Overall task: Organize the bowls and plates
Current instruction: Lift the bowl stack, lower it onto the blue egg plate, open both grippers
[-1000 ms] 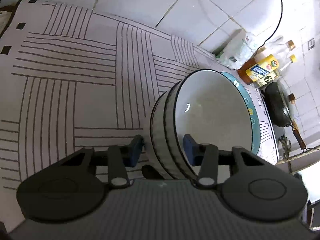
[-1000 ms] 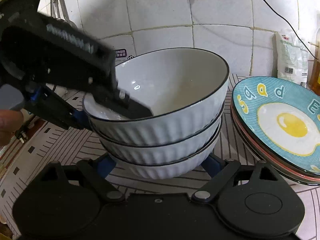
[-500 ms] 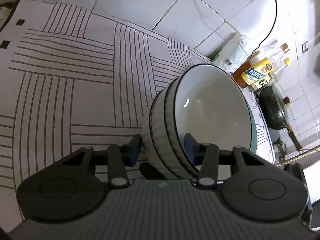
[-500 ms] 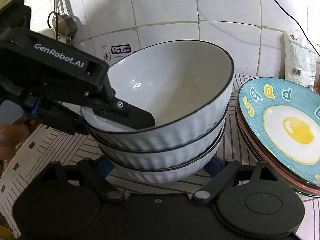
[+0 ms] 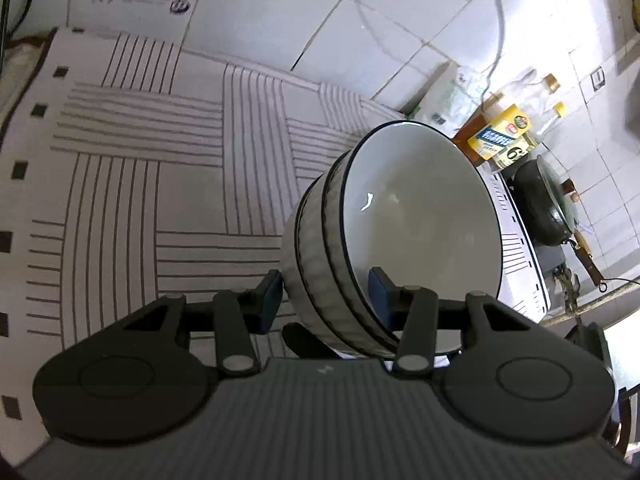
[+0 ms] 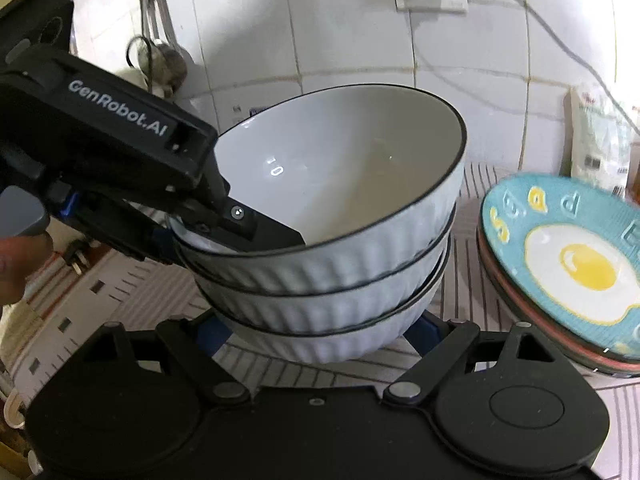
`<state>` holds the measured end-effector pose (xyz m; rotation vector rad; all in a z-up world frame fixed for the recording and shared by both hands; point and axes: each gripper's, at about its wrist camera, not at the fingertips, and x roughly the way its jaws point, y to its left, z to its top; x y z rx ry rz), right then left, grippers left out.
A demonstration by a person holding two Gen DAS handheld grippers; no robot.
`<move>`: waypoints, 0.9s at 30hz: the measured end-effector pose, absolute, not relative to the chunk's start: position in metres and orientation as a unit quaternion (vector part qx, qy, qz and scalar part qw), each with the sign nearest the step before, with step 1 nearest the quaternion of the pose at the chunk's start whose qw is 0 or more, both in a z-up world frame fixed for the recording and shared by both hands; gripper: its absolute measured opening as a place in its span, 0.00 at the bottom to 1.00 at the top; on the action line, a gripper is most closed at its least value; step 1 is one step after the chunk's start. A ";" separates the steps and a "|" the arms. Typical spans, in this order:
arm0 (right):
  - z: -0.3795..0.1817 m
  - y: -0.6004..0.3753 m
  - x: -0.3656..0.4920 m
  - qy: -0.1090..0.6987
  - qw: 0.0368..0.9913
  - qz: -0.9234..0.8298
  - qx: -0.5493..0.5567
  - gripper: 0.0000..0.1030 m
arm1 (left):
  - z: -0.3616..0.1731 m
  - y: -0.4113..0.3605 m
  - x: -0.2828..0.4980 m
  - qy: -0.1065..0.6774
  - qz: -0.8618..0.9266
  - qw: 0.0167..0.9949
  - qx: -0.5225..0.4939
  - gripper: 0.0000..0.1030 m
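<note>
In the right wrist view, the right gripper fills the bottom of the frame, jaws spread wide with a blue pad on each side of the lowest bowl's base; whether the pads press on it cannot be told. Just above, at centre, sits the bowl stack: three white ribbed bowls with dark rims, nested and tilted to the right. From the left edge the left gripper reaches in, clamped on the near-left rim of the stack, one finger lying inside the top bowl and the other outside below the rim. A hand shows at the far left edge. At the right, beside the bowls, lies a plate stack, the top one blue with a fried-egg picture. Behind is a white tiled wall.

In the left wrist view, the left gripper at the bottom holds the rim partly closed, pads on either side of the bowl walls. The bowl stack sits right of centre over a striped mat. At the upper right stand bottles and a dark pan.
</note>
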<state>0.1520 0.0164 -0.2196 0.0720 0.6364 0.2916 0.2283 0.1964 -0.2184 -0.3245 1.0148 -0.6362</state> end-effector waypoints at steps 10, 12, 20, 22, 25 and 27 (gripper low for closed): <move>-0.173 -0.011 0.132 0.267 0.954 0.125 0.044 0.89 | -0.159 0.163 0.211 0.443 -0.326 0.828 -0.112 0.44; -0.166 -0.022 0.130 0.262 0.957 0.120 0.040 0.89 | -0.154 0.152 0.210 0.441 -0.333 0.826 -0.115 0.44; -0.148 -0.067 0.132 0.265 0.957 0.119 0.019 0.89 | -0.146 0.106 0.211 0.441 -0.343 0.819 -0.132 0.44; -0.146 -0.079 0.134 0.266 0.956 0.123 0.009 0.89 | -0.145 0.094 0.211 0.440 -0.342 0.818 -0.140 0.44; -0.144 -0.099 0.139 0.266 0.956 0.127 0.002 0.89 | -0.147 0.074 0.216 0.438 -0.340 0.820 -0.144 0.44; -0.147 -0.109 0.144 0.268 0.955 0.129 0.000 0.89 | -0.151 0.064 0.219 0.440 -0.338 0.819 -0.145 0.44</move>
